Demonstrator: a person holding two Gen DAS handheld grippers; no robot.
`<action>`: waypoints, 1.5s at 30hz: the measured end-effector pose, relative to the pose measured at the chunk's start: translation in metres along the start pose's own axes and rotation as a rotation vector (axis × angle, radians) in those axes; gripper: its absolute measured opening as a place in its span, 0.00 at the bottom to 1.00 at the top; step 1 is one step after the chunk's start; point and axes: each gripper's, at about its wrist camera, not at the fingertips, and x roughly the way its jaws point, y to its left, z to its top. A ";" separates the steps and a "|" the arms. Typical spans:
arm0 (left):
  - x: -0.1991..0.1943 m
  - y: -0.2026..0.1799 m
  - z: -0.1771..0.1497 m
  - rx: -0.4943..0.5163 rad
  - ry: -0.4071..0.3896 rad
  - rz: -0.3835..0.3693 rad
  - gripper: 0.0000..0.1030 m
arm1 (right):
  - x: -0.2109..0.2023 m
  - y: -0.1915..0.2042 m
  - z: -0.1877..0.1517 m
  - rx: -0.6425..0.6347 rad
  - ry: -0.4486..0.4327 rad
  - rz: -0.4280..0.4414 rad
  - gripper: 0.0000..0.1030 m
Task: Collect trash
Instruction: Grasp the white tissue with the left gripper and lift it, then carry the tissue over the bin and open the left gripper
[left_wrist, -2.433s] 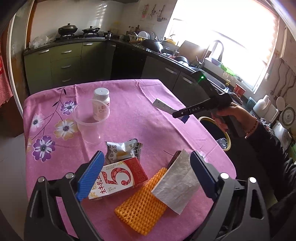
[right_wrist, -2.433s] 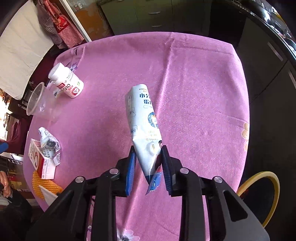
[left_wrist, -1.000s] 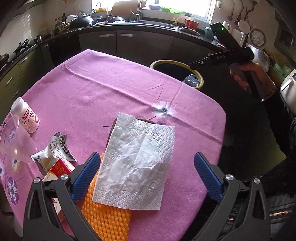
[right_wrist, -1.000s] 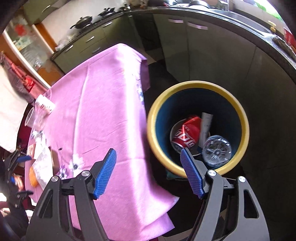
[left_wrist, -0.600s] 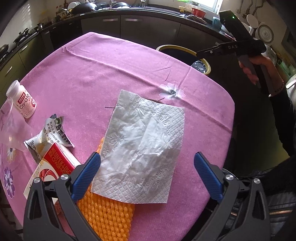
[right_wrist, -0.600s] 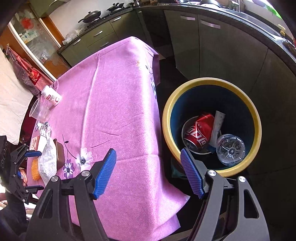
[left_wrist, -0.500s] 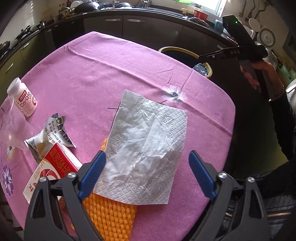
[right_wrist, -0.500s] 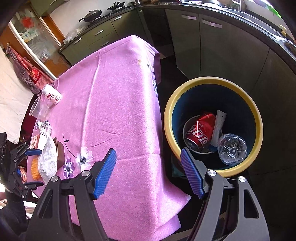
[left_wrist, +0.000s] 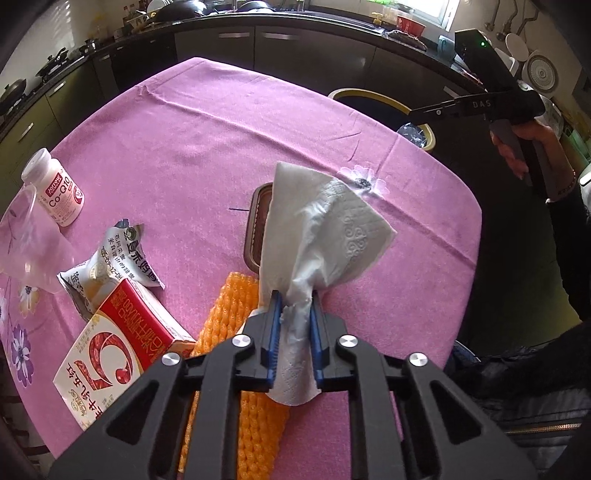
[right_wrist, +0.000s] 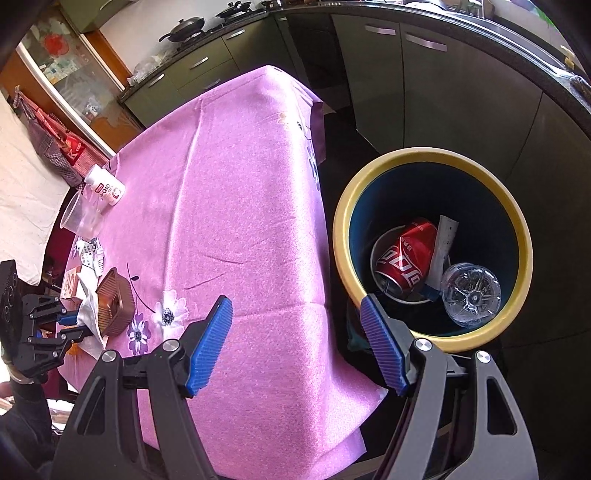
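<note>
While the left gripper is clenching the white napkin at lower centre, the yellow-rimmed bin is lying toward the upper right — nearer the right gripper, hanging released.

Pink flowered tablecloth, white embossed tissue, orange mesh, yellow-rimmed blue bin, red can

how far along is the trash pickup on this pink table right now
Partly done. The yellow-rimmed bin already holds a red soda can, a clear plastic bottle and a white wrapper. In hand: the left gripper is shut on the white paper napkin; the right gripper hangs open and empty by the bin. Left on the table: red-and-white carton, orange foam net, crumpled snack bag, brown tray, clear cup, white pill bottle.
</note>
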 end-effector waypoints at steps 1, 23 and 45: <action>-0.004 0.000 0.000 0.001 -0.009 0.000 0.11 | 0.000 0.000 0.000 -0.002 0.000 0.001 0.69; -0.057 -0.039 0.082 0.105 -0.133 -0.091 0.09 | -0.026 -0.014 -0.008 -0.002 -0.040 -0.046 0.69; 0.188 -0.170 0.310 0.242 0.111 -0.097 0.09 | -0.096 -0.137 -0.086 0.236 -0.147 -0.130 0.69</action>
